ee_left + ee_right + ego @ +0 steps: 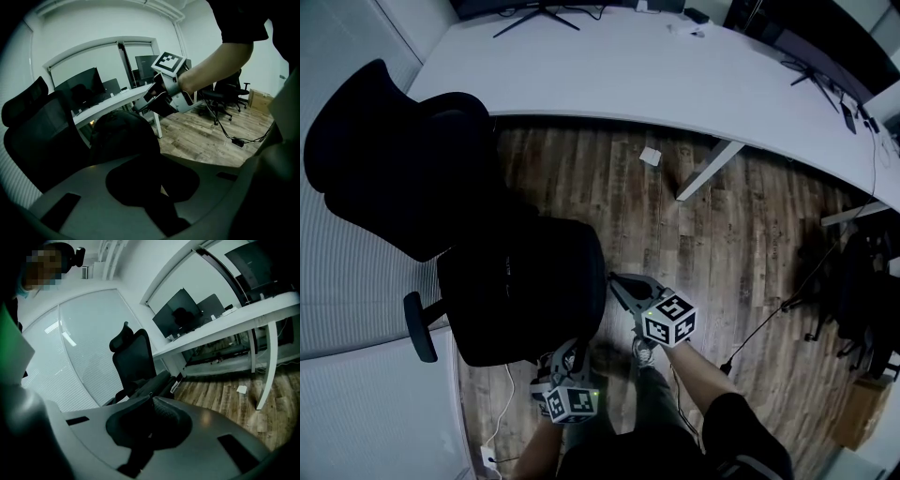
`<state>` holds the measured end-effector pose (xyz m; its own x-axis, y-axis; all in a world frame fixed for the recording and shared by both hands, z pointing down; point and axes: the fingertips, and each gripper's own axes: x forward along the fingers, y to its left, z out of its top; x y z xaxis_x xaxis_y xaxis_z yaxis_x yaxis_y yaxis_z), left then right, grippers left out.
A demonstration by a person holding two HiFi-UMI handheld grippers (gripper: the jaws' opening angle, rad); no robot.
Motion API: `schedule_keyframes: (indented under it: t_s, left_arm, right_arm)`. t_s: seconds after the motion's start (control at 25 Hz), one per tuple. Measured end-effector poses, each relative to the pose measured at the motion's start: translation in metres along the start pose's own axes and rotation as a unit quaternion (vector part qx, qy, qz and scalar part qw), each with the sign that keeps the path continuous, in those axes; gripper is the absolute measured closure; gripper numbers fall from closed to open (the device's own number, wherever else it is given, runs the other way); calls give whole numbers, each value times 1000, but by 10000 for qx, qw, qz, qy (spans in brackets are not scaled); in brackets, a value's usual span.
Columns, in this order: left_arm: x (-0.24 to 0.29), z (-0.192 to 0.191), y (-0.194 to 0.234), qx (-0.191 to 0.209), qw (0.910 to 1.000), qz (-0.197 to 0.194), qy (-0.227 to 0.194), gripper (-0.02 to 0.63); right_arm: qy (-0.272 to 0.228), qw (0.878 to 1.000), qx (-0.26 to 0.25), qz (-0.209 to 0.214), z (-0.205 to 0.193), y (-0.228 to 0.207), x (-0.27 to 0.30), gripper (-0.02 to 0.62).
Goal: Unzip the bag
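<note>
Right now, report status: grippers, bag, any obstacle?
Left gripper clamped on bag, near edge. Right gripper shut at its right side, zipper pull not visible. Bag on chair, nothing in the way.

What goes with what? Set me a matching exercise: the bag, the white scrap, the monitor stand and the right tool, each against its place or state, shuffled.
Things:
1. bag
2. white scrap
3. monitor stand
4. right tool

Places or states:
A. lying on the wooden floor
B. jaws together
C. resting on the chair
D. standing on the white desk

Pairs: 1-C, 2-A, 3-D, 4-B.
</note>
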<state>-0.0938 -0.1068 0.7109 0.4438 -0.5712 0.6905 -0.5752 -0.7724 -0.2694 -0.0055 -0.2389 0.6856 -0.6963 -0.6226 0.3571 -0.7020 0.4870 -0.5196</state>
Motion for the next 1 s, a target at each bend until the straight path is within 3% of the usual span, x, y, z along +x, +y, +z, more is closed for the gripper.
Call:
schedule_keyframes:
  t_s: [0.48,1.0]
  left_arm:
    - [3,-8,2,-212,9995,-160,-157,534]
    - [-5,-9,13,-499,9976,-290,-385,535]
  right_arm:
    - [64,9986,-252,-468,35,-39,44,552]
    - [479,9937,-759,-668,63,-58,101,552]
